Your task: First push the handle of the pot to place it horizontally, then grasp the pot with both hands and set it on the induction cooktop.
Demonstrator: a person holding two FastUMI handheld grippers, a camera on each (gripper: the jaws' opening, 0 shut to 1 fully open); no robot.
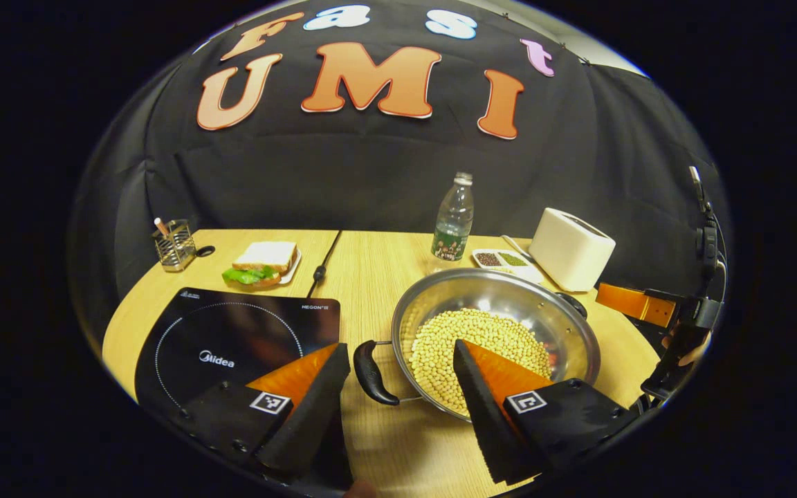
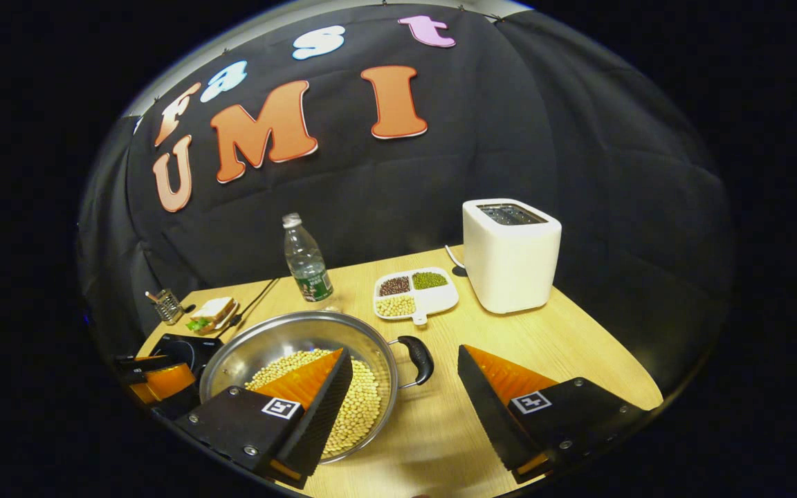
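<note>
Left tongs (image 1: 402,377) are apart, straddling the near side handle (image 1: 373,373) of the pot (image 1: 495,339) without touching it. Right tongs (image 2: 405,387) are also apart, with the other side handle (image 2: 417,358) sitting in the gap; one finger hangs over the pot's soybeans (image 2: 343,401). Both handles look already level, so my read is the step in hand is the two-sided grasp. To do it well: bring each pair in around the black grip, not the thin wire stems, close both together, and lift level so the beans don't spill.

The pot sits on the wooden surface (image 1: 378,277), just beside the induction cooktop (image 1: 232,339), which lies to the left in the left gripper view. The path over is short and nothing stands between them. The cooktop's near edge is close to the surface's rounded front edge, so set down toward the centre of the ring.

Farther back: a divided dish of grains (image 2: 416,294), a water bottle (image 1: 453,218) and a white toaster (image 2: 511,252) stand near the pot's far side; avoid swinging that way. The sandwich plate (image 1: 263,265), utensil holder (image 1: 174,243) and the cooktop's cable (image 1: 326,259) lie behind the cooktop, apart from it.
</note>
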